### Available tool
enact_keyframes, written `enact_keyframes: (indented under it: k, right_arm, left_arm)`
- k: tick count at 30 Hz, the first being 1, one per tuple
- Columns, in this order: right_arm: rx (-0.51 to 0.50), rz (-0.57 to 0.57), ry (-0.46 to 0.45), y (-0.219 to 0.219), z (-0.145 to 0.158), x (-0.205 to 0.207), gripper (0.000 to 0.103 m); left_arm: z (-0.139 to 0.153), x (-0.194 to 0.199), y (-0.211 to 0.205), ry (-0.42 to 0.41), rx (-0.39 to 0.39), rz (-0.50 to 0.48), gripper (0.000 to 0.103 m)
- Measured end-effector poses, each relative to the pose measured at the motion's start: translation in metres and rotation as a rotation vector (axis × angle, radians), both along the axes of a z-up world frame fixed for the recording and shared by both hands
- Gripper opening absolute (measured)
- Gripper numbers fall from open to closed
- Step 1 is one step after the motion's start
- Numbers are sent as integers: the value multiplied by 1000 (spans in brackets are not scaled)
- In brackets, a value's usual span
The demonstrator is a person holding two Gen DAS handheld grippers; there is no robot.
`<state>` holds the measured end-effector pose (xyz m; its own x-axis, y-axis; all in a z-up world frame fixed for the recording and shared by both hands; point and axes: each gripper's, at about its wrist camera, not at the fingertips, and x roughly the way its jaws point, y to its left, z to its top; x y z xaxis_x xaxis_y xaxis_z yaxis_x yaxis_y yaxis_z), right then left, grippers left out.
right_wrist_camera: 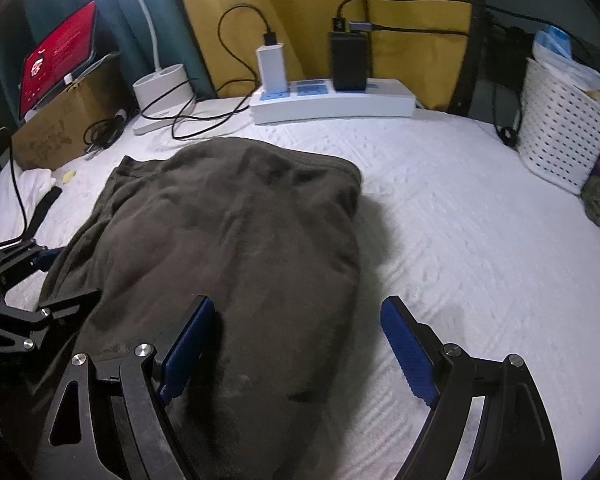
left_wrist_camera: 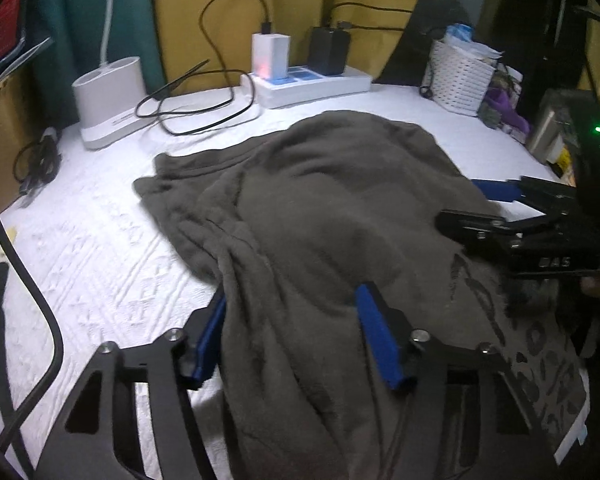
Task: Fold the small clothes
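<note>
At the bottom of the left wrist view my left gripper (left_wrist_camera: 296, 336) straddles a thick ridge of the dark fleece garment (left_wrist_camera: 320, 200), jaws part-way in, though I can't tell whether the pads bite yet. In the right wrist view my right gripper (right_wrist_camera: 300, 344) stands wide over the garment's near right edge, gripping nothing. I judge both should pinch one layer at the near hem, then lift evenly toward the power strip (right_wrist_camera: 332, 100) at the upper middle.

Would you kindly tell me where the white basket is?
The white basket stands at the far right of the bed in both views, right of the power strip.
</note>
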<state>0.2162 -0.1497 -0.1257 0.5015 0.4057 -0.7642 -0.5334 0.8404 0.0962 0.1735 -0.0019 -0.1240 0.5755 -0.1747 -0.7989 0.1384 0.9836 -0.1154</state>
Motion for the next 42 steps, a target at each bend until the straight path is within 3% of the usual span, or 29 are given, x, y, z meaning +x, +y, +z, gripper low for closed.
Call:
enact_keyframes:
  k: [6, 8, 13, 18, 21, 25, 31, 42]
  right_arm:
    - [-35, 35, -23, 13, -2, 0, 86]
    - [-37, 57, -29, 17, -2, -2, 80]
    - [-33, 86, -46, 23, -1, -5, 59]
    - [-19, 140, -50, 29, 0, -12, 30]
    - [-26, 151, -56, 32, 2, -16, 23]
    - [-20, 134, -56, 29, 5, -18, 21]
    - [17, 102, -83, 18, 19, -30, 21]
    - [47, 83, -178, -1, 51, -64, 21]
  left_arm:
    - [-2, 5, 1, -14, -37, -31, 58]
    - [-1, 4, 0, -15, -42, -34, 56]
    - [0, 5, -7, -18, -72, -80, 33]
    - [2, 4, -8, -21, -84, -85, 29]
    - [6, 1, -14, -46, -42, -85, 29]
    - [10, -4, -17, -74, -16, -67, 29]
    - [23, -14, -7, -107, -92, -26, 29]
    - [57, -43, -19, -204, -83, -54, 26]
